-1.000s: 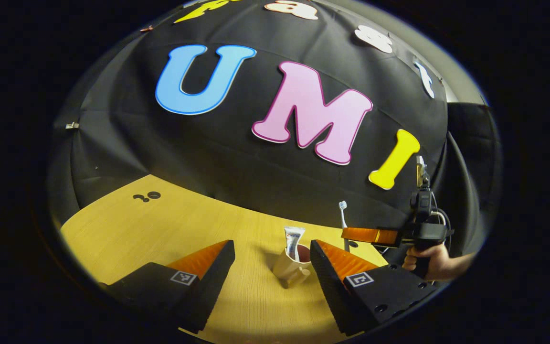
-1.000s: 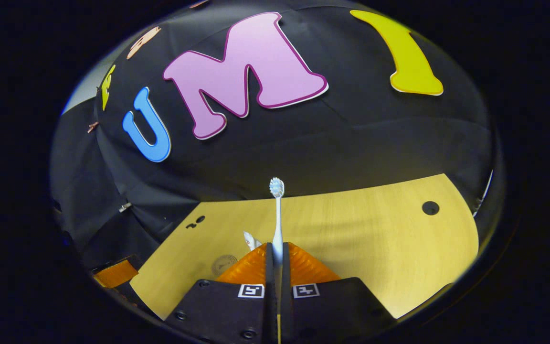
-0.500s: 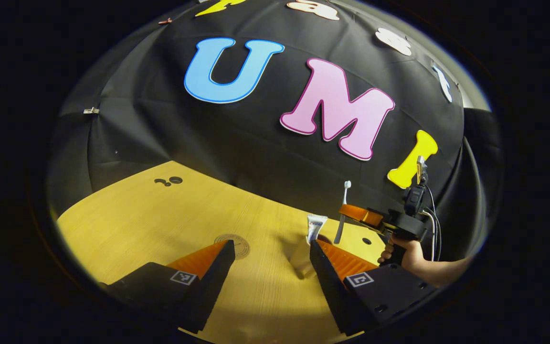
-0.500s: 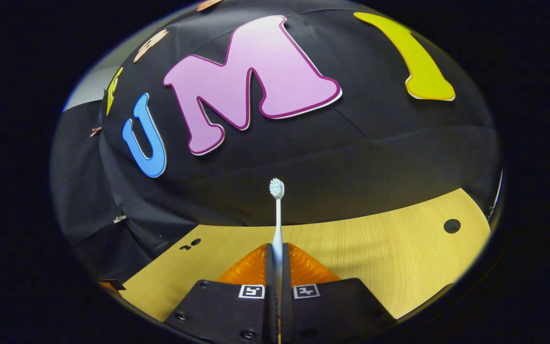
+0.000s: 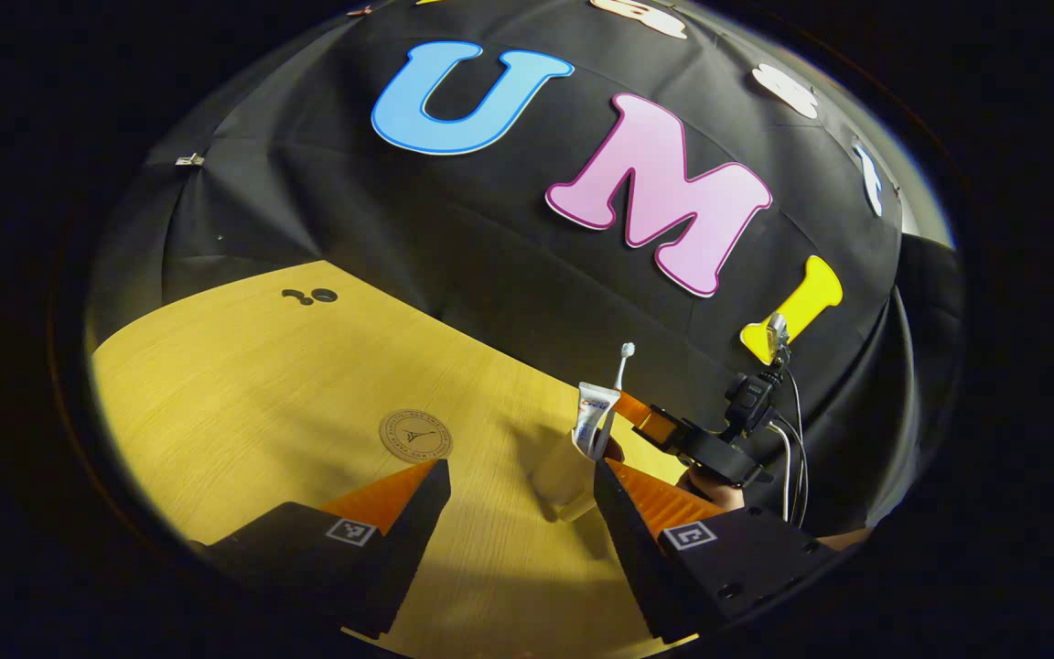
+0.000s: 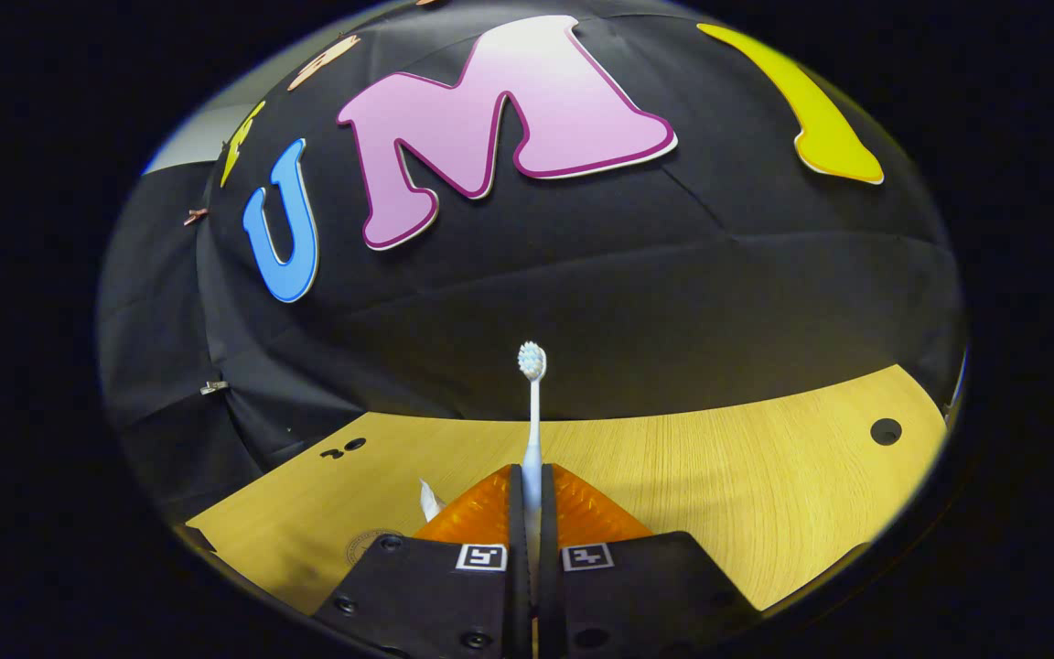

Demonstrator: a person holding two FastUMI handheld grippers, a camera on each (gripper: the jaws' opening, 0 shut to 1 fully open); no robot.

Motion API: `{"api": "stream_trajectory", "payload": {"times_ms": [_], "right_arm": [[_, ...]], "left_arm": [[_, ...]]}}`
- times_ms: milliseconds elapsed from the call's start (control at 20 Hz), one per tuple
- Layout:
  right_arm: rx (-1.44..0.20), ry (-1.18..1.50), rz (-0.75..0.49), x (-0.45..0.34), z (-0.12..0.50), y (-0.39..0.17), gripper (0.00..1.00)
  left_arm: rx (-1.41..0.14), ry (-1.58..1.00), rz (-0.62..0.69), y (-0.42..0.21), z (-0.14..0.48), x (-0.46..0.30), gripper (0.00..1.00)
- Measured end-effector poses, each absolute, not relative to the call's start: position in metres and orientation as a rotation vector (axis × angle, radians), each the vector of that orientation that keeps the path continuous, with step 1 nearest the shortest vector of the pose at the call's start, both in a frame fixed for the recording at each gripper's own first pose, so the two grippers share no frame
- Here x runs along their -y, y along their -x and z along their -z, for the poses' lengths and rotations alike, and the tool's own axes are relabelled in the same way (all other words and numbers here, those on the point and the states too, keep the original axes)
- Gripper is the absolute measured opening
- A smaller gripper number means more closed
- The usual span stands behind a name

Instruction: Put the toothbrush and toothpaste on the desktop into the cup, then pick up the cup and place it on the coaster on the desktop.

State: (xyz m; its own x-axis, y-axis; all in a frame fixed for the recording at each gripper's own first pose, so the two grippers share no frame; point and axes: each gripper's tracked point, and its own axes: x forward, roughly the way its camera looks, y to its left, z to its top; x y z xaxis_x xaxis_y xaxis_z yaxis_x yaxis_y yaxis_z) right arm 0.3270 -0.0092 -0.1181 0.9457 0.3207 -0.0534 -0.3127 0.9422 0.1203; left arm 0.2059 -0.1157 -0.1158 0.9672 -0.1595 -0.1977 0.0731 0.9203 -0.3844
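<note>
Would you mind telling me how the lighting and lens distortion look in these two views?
Left gripper view: the table edge bows from the fisheye; the cup casts a soft shadow. Right gripper view: the toothbrush is sharp and evenly lit; the table dims toward its edges.

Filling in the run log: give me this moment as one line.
right gripper: shut on toothbrush, above cup | toothpaste: in cup | left gripper: open | coaster: bare

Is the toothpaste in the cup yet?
Yes. The toothpaste stands upright in the cup, its top poking above the rim, in the left gripper view.
</note>
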Motion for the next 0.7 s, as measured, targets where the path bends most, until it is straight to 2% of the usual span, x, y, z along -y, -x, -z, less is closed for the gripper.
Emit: {"api": "stream_trajectory", "payload": {"times_ms": [200, 250, 300, 350, 450, 500, 550, 600, 700], "right_arm": [[-0.084, -0.14, -0.357, 0.005, 0.122, -0.311, 0.12], [-0.084, -0.142, -0.355, 0.009, 0.121, -0.305, 0.17], [-0.079, -0.141, -0.354, 0.012, 0.119, -0.299, 0.35], [-0.075, -0.138, -0.358, 0.012, 0.117, -0.292, 0.27], [-0.078, -0.145, -0.362, 0.016, 0.108, -0.279, 0.72], [-0.094, -0.161, -0.363, 0.016, 0.108, -0.274, 0.72], [-0.109, -0.178, -0.361, 0.017, 0.105, -0.268, 0.78], [-0.13, -0.194, -0.351, 0.018, 0.104, -0.263, 0.9], [-0.182, -0.219, -0.318, 0.021, 0.106, -0.257, 0.94]], "left_arm": [[-0.249, 0.373, 0.149, -0.208, 0.12, 0.128, 0.98], [-0.253, 0.371, 0.156, -0.207, 0.121, 0.131, 0.98], [-0.254, 0.369, 0.16, -0.206, 0.12, 0.133, 0.98], [-0.256, 0.366, 0.166, -0.205, 0.12, 0.135, 0.98], [-0.256, 0.364, 0.175, -0.203, 0.119, 0.136, 0.98], [-0.255, 0.366, 0.173, -0.201, 0.118, 0.135, 0.98], [-0.254, 0.37, 0.174, -0.197, 0.118, 0.135, 0.98], [-0.254, 0.372, 0.171, -0.195, 0.117, 0.134, 0.98], [-0.252, 0.37, 0.16, -0.189, 0.116, 0.129, 0.98]]}}
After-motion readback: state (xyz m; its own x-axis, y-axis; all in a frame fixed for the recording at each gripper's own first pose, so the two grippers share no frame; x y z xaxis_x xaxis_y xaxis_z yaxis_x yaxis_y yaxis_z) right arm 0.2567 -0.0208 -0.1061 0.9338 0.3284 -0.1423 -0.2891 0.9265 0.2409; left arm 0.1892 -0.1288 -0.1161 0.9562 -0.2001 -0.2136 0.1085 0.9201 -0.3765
